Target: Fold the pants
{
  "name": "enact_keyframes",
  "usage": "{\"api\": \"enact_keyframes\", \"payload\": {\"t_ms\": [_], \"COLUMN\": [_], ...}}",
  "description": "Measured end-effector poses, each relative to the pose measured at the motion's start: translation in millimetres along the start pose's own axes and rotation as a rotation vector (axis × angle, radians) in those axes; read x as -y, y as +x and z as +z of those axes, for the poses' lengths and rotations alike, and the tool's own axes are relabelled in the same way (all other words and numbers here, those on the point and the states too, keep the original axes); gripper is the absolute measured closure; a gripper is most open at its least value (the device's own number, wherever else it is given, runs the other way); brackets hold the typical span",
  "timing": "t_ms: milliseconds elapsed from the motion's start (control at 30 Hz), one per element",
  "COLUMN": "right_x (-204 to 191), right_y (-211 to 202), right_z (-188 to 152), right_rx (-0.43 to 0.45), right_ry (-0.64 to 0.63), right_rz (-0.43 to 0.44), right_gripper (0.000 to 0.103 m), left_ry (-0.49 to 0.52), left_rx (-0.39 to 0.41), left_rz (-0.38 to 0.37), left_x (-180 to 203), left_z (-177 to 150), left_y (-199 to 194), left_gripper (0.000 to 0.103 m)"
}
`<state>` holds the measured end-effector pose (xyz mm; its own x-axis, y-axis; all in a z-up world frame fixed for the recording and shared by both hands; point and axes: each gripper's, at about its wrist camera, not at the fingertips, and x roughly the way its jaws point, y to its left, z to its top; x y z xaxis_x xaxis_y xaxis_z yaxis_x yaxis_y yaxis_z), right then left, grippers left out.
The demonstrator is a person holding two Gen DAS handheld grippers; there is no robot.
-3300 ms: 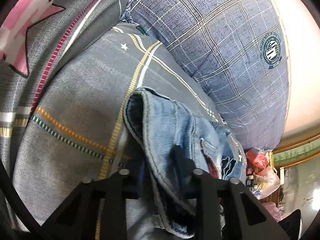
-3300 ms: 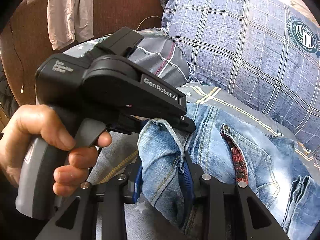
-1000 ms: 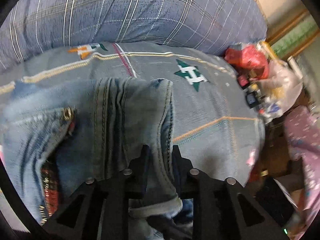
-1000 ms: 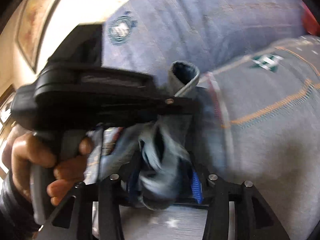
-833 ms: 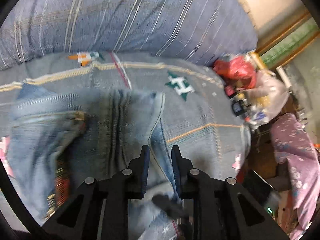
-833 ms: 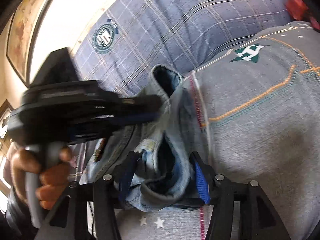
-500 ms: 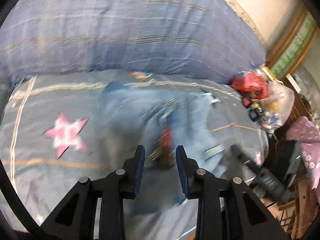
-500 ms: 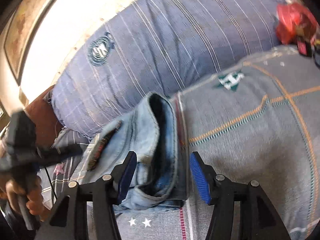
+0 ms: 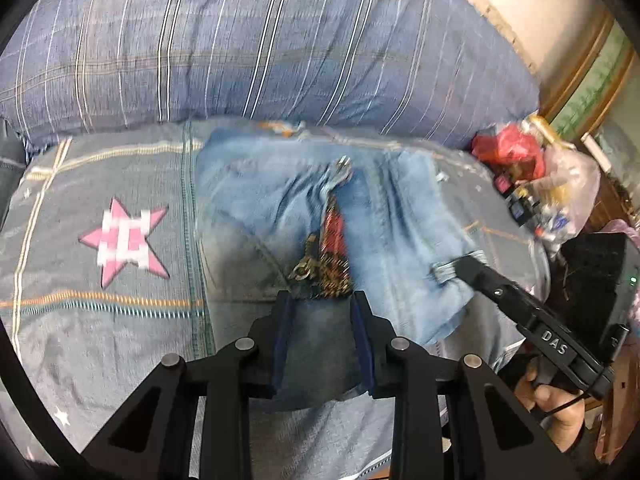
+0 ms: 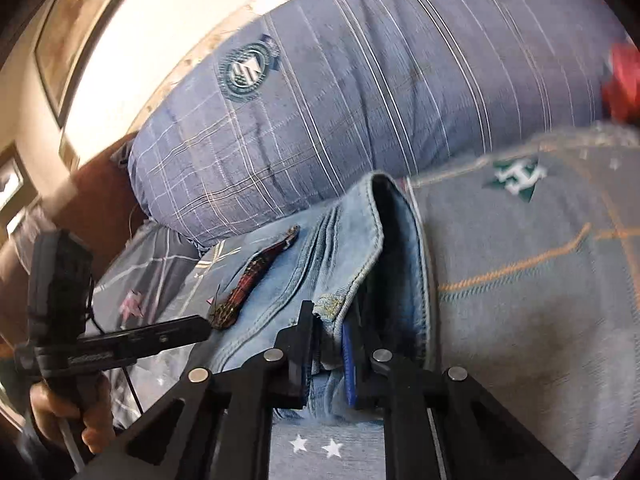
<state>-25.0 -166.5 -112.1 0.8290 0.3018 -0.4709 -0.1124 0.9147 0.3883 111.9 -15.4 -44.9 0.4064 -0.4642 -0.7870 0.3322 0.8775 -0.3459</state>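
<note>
Denim jeans lie partly folded on the grey patterned bedspread, in front of the blue plaid pillow. Going left to right: our left tool hangs narrowly parted over the near edge by the red-lined fly, pads pressing on nothing we can see. Our right tool has just been closing and now pinches the folded hem. We judge the risk is here: a thin bite on thick, layered denim could slip, or catch only one layer, and drag the fold crooked.
</note>
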Motion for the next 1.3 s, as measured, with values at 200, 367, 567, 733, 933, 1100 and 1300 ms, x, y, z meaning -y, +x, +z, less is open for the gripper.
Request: {"api": "enact_keyframes", "payload": {"t_ms": [200, 367, 567, 733, 933, 1100, 1300], "right_x": [27, 22, 15, 17, 24, 48, 44], "right_y": [30, 22, 10, 37, 93, 106, 72], "right_z": [-25, -14, 23, 65, 76, 60, 65], "right_rx": [-0.104, -0.091, 0.004, -0.01, -0.099, -0.13, -0.114], "right_ry": [0.066, 0.078, 0.024, 0.027, 0.008, 0.035, 0.032], "right_rz": [-0.043, -0.03, -0.09, -0.075, -0.188, -0.242, -0.226], "right_gripper": [0.09, 0.086, 0.035, 0.038, 0.092, 0.092, 0.062], "left_ry": [0.052, 0.043, 0.068, 0.045, 0.044, 0.05, 0.092], "left_rx": [-0.02, 0.013, 0.088, 0.063, 0.043, 0.04, 0.07], "left_rz": [0.061, 0.031, 0.075, 0.076, 0.068, 0.054, 0.053], "left_x": [4, 1, 0, -6, -10, -10, -1], "left_z": [-13, -5, 15, 27, 21, 22, 14], "left_y": [25, 6, -10, 9, 37, 36, 6], "left_gripper": [0.073, 0.073, 0.073, 0.073, 0.072, 0.072, 0.073]}}
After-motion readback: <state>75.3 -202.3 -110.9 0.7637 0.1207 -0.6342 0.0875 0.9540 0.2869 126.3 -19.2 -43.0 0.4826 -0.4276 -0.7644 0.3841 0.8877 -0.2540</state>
